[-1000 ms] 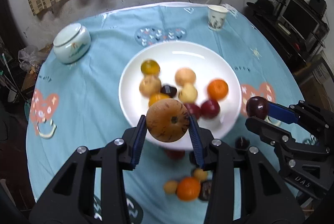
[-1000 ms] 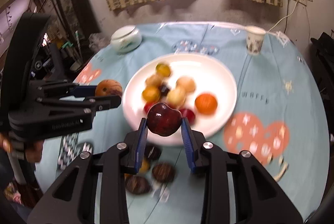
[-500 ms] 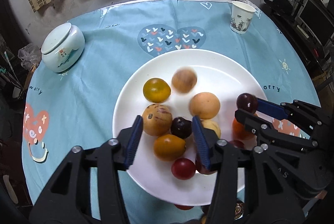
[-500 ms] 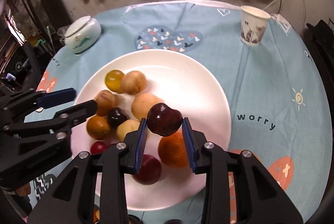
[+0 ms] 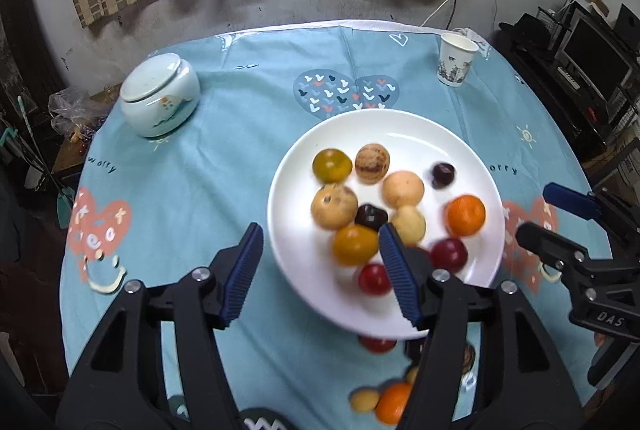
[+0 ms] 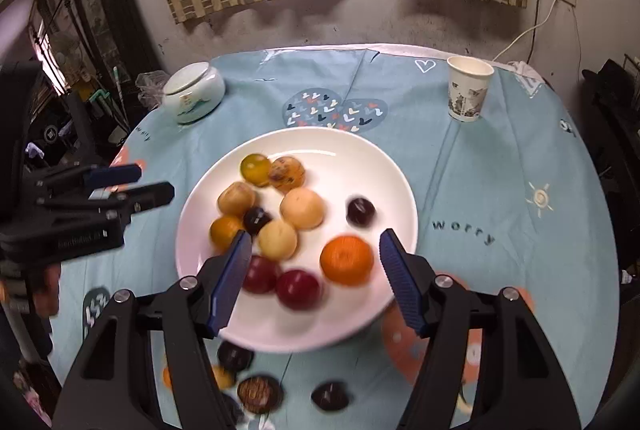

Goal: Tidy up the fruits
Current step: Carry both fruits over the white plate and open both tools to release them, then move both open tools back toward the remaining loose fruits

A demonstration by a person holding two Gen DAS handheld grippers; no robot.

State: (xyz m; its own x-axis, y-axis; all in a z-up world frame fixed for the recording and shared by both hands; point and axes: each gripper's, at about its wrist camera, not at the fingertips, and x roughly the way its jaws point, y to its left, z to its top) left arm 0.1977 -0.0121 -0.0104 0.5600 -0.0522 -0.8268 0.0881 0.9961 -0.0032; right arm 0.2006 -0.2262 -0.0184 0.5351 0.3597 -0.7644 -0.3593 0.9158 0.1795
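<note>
Fruits (image 6: 304,207) fill our plate (image 6: 360,157); only our right view shows dark ones (image 6: 330,396) on the desk (image 6: 500,189); both hand-held grippers (image 5: 320,270) (image 6: 312,274) are opening, empty.

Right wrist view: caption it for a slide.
Right claw opening empty above the white plate of fruit; more fruit waits on the tablecloth.
</note>
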